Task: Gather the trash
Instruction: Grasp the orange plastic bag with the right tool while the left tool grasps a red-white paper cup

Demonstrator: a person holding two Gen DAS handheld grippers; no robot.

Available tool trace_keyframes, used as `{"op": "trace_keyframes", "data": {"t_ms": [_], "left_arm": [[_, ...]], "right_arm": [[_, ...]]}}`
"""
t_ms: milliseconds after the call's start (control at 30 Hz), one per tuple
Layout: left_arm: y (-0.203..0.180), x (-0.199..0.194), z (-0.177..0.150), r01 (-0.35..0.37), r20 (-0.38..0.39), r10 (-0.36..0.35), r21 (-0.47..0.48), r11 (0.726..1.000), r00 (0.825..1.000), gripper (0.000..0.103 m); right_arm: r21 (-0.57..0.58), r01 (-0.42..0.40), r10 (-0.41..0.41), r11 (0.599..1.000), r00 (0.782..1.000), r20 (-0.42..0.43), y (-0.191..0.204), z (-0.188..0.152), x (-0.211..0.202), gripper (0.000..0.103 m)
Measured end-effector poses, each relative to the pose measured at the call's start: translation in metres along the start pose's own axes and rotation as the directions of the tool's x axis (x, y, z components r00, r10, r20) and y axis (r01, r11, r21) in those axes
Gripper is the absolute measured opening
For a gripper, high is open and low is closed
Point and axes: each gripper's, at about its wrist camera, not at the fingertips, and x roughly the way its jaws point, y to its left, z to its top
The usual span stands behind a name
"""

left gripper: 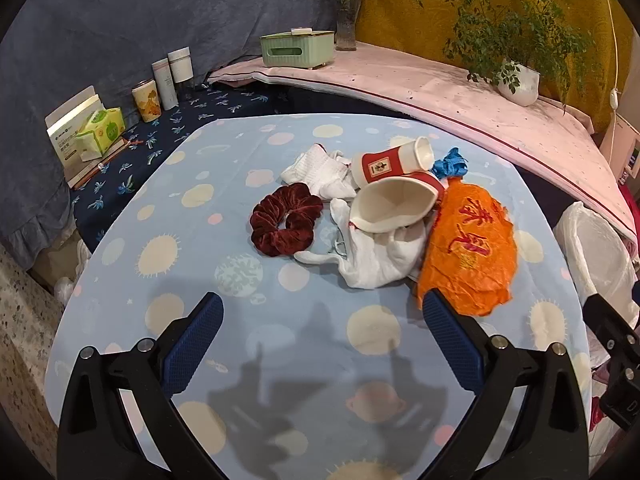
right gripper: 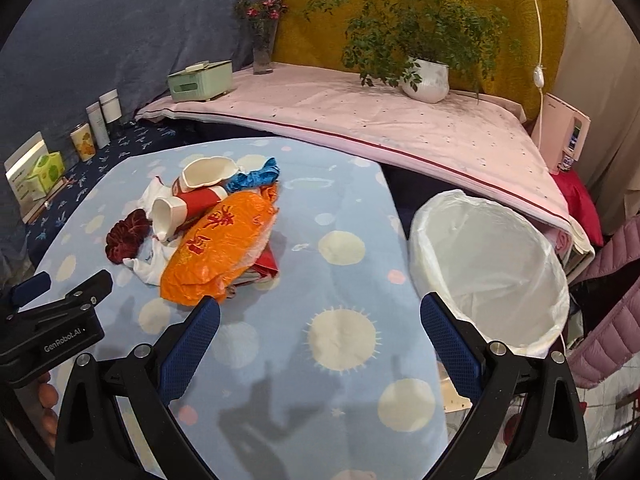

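Note:
A pile of trash lies on the blue spotted table: an orange plastic bag (left gripper: 468, 248) (right gripper: 216, 248), two red-and-white paper cups (left gripper: 394, 164) (right gripper: 188, 206), white cloths (left gripper: 376, 256), a blue crumpled piece (left gripper: 452, 162) (right gripper: 256, 178) and a dark red scrunchie (left gripper: 286, 218) (right gripper: 126, 236). My left gripper (left gripper: 322, 310) is open and empty, just short of the pile. My right gripper (right gripper: 320, 310) is open and empty over the table, between the pile and a white-lined trash bin (right gripper: 488, 264) at the table's right edge.
A pink-covered shelf (right gripper: 360, 120) runs behind the table with a green box (right gripper: 200, 80), a flower vase (right gripper: 262, 48) and a potted plant (right gripper: 424, 76). Cups and tissue boxes (left gripper: 100, 128) stand at the left. A pink jacket (right gripper: 608, 300) hangs at the right.

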Motion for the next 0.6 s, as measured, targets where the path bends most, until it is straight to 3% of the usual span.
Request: {"op": "trace_keyframes", "data": {"t_ms": [100, 333, 500, 600], "left_arm": [[0.004, 0.009, 0.006, 0.008, 0.0, -0.008, -0.003, 1.0, 1.0, 0.095], [0.011, 0.027, 0.023, 0.038, 0.0, -0.038, -0.029, 0.999, 0.999, 0.095], [0.011, 0.037, 0.036, 0.072, 0.006, -0.072, -0.045, 0.996, 0.997, 0.095], [0.007, 0.043, 0.041, 0.098, 0.003, -0.098, -0.051, 0.994, 0.995, 0.095]], "right_arm": [[0.008, -0.028, 0.028, 1.0, 1.0, 0.005, 0.014, 0.007, 0.011, 0.094], [0.04, -0.076, 0.077, 0.996, 0.996, -0.044, 0.031, 0.012, 0.046, 0.079], [0.08, -0.155, 0.161, 0.985, 0.984, -0.078, 0.04, 0.01, 0.064, 0.075], [0.073, -0.183, 0.19, 0.98, 0.977, -0.097, 0.048, 0.009, 0.072, 0.06]]}}
